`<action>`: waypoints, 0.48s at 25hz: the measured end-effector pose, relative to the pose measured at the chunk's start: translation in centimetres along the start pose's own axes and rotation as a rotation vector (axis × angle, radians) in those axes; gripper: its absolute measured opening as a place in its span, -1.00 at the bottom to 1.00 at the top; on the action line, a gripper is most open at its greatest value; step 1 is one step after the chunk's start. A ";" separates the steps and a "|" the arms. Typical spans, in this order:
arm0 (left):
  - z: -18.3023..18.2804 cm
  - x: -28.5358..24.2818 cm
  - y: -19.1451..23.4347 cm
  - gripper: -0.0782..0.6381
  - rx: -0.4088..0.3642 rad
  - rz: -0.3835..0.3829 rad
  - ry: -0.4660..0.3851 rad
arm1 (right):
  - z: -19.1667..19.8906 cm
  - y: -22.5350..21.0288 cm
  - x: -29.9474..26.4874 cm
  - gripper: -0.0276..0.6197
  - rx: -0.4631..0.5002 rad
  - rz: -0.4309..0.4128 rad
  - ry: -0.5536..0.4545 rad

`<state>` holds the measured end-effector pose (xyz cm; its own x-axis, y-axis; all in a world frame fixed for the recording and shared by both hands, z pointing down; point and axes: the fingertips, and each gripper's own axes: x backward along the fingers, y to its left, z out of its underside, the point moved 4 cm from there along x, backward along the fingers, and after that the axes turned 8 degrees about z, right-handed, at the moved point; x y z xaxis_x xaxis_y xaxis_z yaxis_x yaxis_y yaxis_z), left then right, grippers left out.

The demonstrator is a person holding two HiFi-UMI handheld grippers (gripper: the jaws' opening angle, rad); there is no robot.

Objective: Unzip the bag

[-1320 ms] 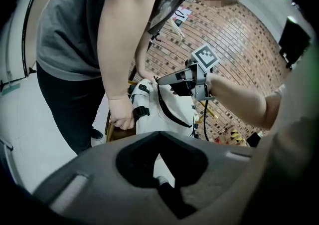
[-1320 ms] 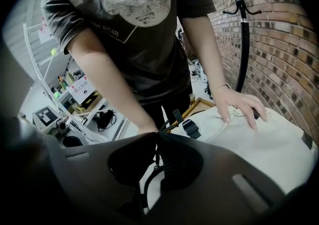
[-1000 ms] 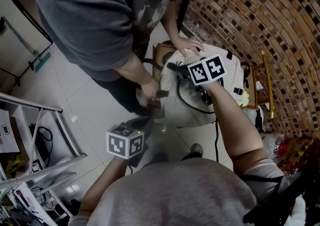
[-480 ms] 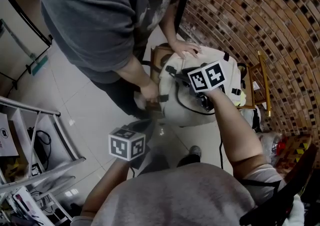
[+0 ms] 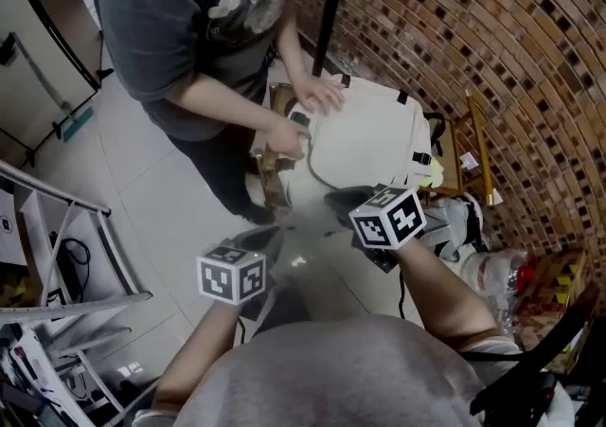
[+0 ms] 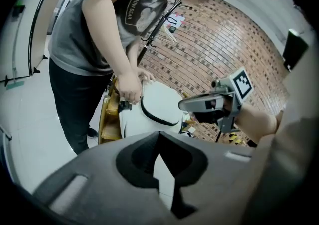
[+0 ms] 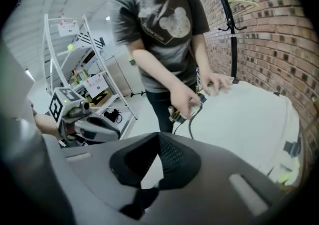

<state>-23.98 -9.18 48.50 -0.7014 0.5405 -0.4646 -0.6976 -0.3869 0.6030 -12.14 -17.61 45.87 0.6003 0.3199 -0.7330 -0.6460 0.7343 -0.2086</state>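
Head view: white bag [image 5: 371,136] lies far of both tongs, w/ a 2nd person's hand [image 5: 284,139] at its left end. Its dark zip [image 5: 312,168] curves along the near-left edge. R tongs [image 5: 343,198] sit just short of bag, nearer than L tongs [image 5: 261,240]. Both pairs closed, empty.

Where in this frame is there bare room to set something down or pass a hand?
Bare floor tile between the shelf rack and the standing person; the front panel of the bag. Crowded: plastic bags along the brick wall.
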 end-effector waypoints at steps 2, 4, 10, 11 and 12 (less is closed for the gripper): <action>1.9 -0.4 -2.7 -0.78 -0.010 -0.004 -0.008 | 3.5 1.8 2.5 -0.91 0.009 -0.039 -0.006; 4.6 -0.8 -6.0 -0.78 -0.019 -0.008 -0.011 | 7.7 3.6 5.3 -0.91 0.002 -0.093 -0.001; 14.6 -2.0 -17.0 -0.78 -0.019 -0.038 -0.025 | 20.3 7.6 14.1 -0.91 0.031 -0.192 0.016; 16.1 -1.9 -18.8 -0.78 -0.020 -0.047 -0.021 | 22.0 8.1 15.5 -0.91 0.040 -0.203 0.014; 17.6 -1.7 -20.5 -0.78 -0.023 -0.058 -0.017 | 23.5 8.6 16.8 -0.91 0.048 -0.211 0.011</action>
<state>-5.86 10.99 48.33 -0.6577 0.5745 -0.4872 -0.7399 -0.3716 0.5607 3.45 8.17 47.00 0.7146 0.1495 -0.6833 -0.4831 0.8120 -0.3275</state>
